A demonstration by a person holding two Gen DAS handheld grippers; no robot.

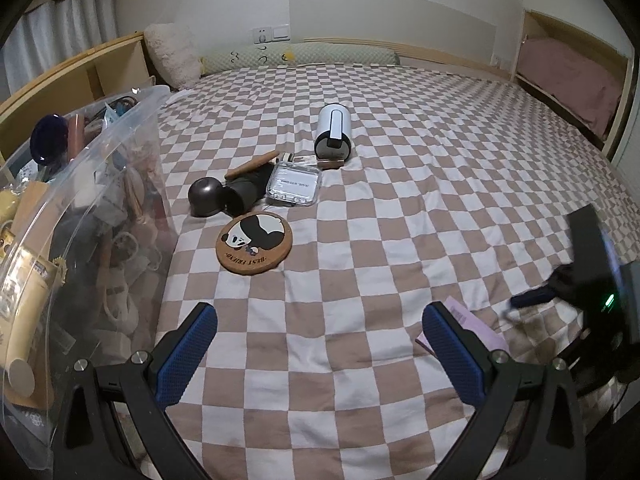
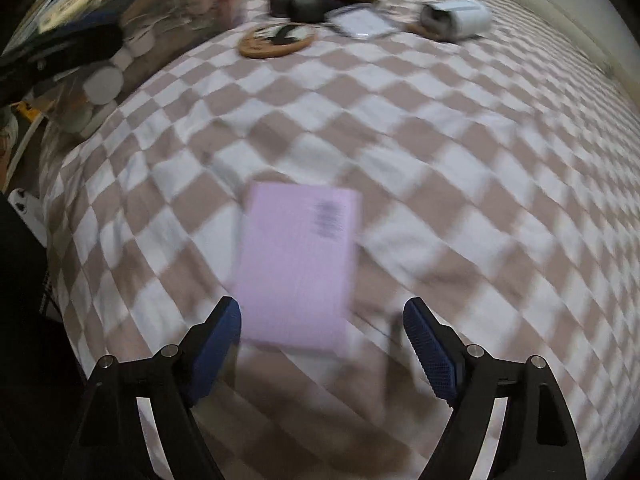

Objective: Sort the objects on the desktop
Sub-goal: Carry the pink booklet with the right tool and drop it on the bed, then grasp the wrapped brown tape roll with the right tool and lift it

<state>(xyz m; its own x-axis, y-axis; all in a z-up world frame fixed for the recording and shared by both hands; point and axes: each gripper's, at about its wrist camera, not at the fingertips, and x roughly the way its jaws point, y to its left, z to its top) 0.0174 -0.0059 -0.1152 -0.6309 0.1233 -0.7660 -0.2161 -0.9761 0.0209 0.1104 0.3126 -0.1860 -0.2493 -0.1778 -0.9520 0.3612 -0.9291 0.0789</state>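
The pink booklet (image 2: 298, 268) lies flat on the checkered bed cover (image 2: 460, 168), smeared by blur in the right wrist view, so the dark print near its upper right corner cannot be read. Its near end sits between the fingers of the right tool (image 2: 322, 350), closer to the left pad, and neither pad presses on it; the jaws stand wide. In the left wrist view only a corner of the booklet (image 1: 480, 326) shows, the rest hidden behind the right finger of the left tool (image 1: 320, 354), whose jaws are also wide with nothing but bed cover between them. The right tool's body (image 1: 600, 280) is a dark blur at that view's right edge.

Farther up the bed lies a loose cluster: a round panda coaster (image 1: 255, 242), a dark domed lid (image 1: 206, 197) touching a dark cup (image 1: 244, 192) on its side, a wooden stick (image 1: 252, 165), a clear plastic case (image 1: 295, 188), and a white cylinder (image 1: 334, 132) lying down. A clear storage bin (image 1: 100, 208) at the left is crammed; its contents are hard to tell apart.
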